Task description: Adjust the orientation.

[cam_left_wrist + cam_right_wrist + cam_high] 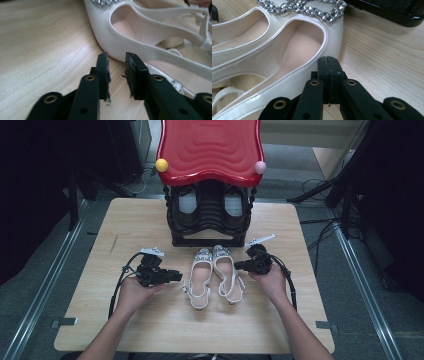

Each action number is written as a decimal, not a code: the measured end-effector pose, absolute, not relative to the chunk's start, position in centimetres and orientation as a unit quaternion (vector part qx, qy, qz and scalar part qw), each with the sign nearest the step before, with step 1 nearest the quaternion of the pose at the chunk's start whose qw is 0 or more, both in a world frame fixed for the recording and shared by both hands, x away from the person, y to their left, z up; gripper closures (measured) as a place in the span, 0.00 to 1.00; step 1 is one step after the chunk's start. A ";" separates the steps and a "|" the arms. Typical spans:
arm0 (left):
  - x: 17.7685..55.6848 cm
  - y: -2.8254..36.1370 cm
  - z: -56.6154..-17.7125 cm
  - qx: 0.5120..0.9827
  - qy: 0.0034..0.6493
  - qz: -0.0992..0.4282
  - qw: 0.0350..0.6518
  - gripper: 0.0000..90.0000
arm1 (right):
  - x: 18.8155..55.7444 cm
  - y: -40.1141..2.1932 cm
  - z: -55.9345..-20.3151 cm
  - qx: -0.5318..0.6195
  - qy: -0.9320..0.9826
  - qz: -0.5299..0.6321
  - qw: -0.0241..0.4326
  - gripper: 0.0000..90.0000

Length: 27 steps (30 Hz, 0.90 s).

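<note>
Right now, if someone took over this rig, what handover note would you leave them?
Left gripper: jaws apart with a narrow gap, nothing between them, tips just short of the left shoe.
Right gripper: shut on nothing, tips against the outer side of the right shoe.
Things: the two white shoes lie side by side on the table, toes toward the black shoe rack, which already holds a dark pair.
Done: neither white shoe is gripped or lifted.
Left: probably grip the shoes and set them in the rack.

Rack's lower shelves (208, 215) under red lid (210, 147), contents indistinct
</note>
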<state>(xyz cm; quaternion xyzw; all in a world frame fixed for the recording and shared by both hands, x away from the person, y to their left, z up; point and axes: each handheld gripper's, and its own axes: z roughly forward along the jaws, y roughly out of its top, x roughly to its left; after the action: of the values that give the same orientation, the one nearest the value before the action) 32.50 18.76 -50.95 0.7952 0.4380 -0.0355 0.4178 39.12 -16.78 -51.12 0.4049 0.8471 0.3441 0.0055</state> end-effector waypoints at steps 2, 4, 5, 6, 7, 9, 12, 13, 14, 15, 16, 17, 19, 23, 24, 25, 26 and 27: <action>32.7 18.5 -51.0 0.795 0.435 -0.039 0.420 0.86 | 38.9 -16.7 -51.1 0.409 0.845 0.345 0.006 1.00; 32.8 17.9 -51.4 0.802 0.433 -0.039 0.410 0.87 | 38.7 -16.7 -51.2 0.408 0.845 0.347 0.009 1.00; 32.8 17.6 -51.5 0.803 0.432 -0.043 0.408 0.88 | 38.6 -16.6 -51.1 0.409 0.844 0.347 0.009 1.00; 32.9 17.3 -51.7 0.805 0.430 -0.051 0.406 0.88 | 38.4 -16.6 -51.1 0.409 0.844 0.348 0.008 1.00; 33.0 16.9 -51.9 0.808 0.428 -0.055 0.401 0.88 | 38.4 -16.6 -51.1 0.406 0.844 0.349 0.006 1.00; 33.2 16.3 -52.2 0.810 0.427 -0.059 0.398 0.88 | 38.1 -16.6 -51.1 0.410 0.841 0.352 0.002 1.00; 33.3 16.2 -52.4 0.808 0.425 -0.071 0.402 0.90 | 37.9 -16.6 -51.1 0.413 0.838 0.356 -0.001 1.00; 33.3 16.2 -52.4 0.806 0.425 -0.078 0.404 0.91 | 37.7 -16.6 -51.1 0.417 0.836 0.357 -0.003 1.00; 33.3 16.1 -52.5 0.806 0.424 -0.082 0.406 0.92 | 37.6 -16.6 -51.1 0.418 0.835 0.358 -0.004 1.00; 33.3 16.1 -52.5 0.807 0.422 -0.084 0.405 0.93 | 37.6 -16.6 -51.2 0.418 0.834 0.361 -0.005 1.00; 33.2 15.9 -52.5 0.806 0.421 -0.085 0.407 0.94 | 37.5 -16.5 -51.2 0.419 0.833 0.362 -0.005 1.00; 33.2 15.8 -52.5 0.806 0.421 -0.085 0.407 0.95 | 37.4 -16.5 -51.2 0.422 0.832 0.361 -0.003 1.00; 33.1 15.6 -52.5 0.806 0.420 -0.090 0.407 0.95 | 37.3 -16.4 -51.3 0.421 0.833 0.358 0.004 1.00; 33.0 15.3 -52.5 0.806 0.416 -0.095 0.410 0.99 | 37.2 -16.5 -51.5 0.430 0.826 0.365 0.001 1.00; 32.9 15.2 -52.5 0.806 0.416 -0.096 0.410 1.00 | 37.2 -16.5 -51.5 0.430 0.825 0.365 0.000 1.00; 32.9 15.2 -52.5 0.806 0.416 -0.096 0.410 1.00 | 37.2 -16.5 -51.6 0.431 0.825 0.366 0.001 1.00; 32.9 15.2 -52.5 0.807 0.415 -0.098 0.409 1.00 | 37.2 -16.5 -51.6 0.431 0.824 0.367 0.003 0.99; 32.9 15.2 -52.5 0.806 0.415 -0.099 0.410 1.00 | 37.2 -16.5 -51.6 0.431 0.824 0.367 0.005 0.99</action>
<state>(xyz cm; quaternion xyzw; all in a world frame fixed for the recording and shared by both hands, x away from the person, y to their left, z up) 32.89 15.19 -52.52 0.8064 0.4151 -0.0988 0.4095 37.15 -16.47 -51.59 0.4310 0.8245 0.3667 0.0053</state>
